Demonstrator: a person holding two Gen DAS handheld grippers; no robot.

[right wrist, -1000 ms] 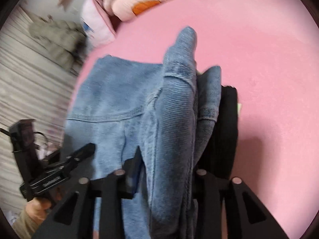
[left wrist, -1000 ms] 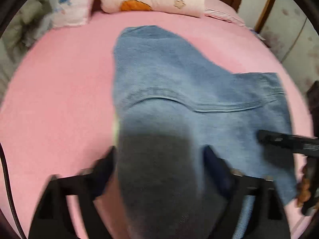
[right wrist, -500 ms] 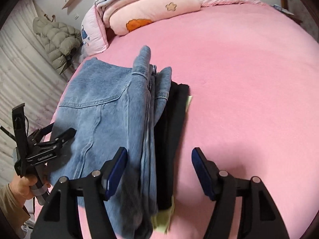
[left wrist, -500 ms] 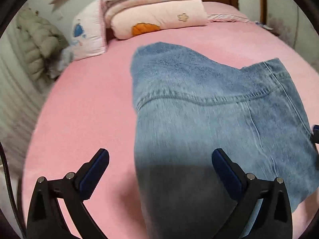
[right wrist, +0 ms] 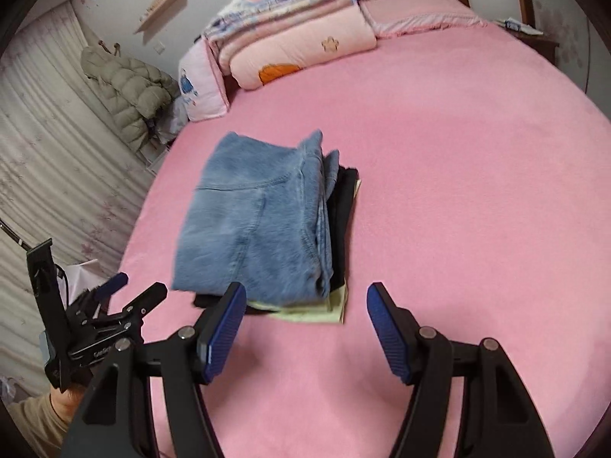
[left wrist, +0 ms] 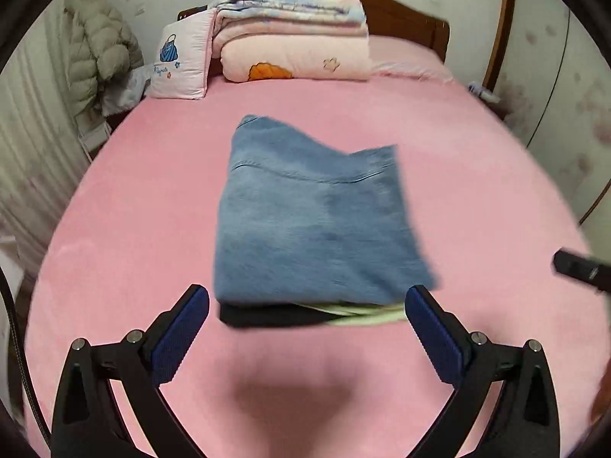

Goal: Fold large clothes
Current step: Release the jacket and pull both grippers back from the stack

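Where the pink bedsheet (left wrist: 114,229) spreads widest, the folded blue jeans (left wrist: 313,225) lie atop a black garment (left wrist: 267,315) and a pale green one (left wrist: 366,313). Just short of this pile, left gripper (left wrist: 307,318) and right gripper (right wrist: 305,320) both hang empty, jaws spread wide. Folded quilts (left wrist: 294,45) sit by the headboard.

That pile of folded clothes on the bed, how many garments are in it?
3 visible: blue jeans on top, a black garment beneath, a pale yellow-green piece at the bottom. More may be hidden inside.
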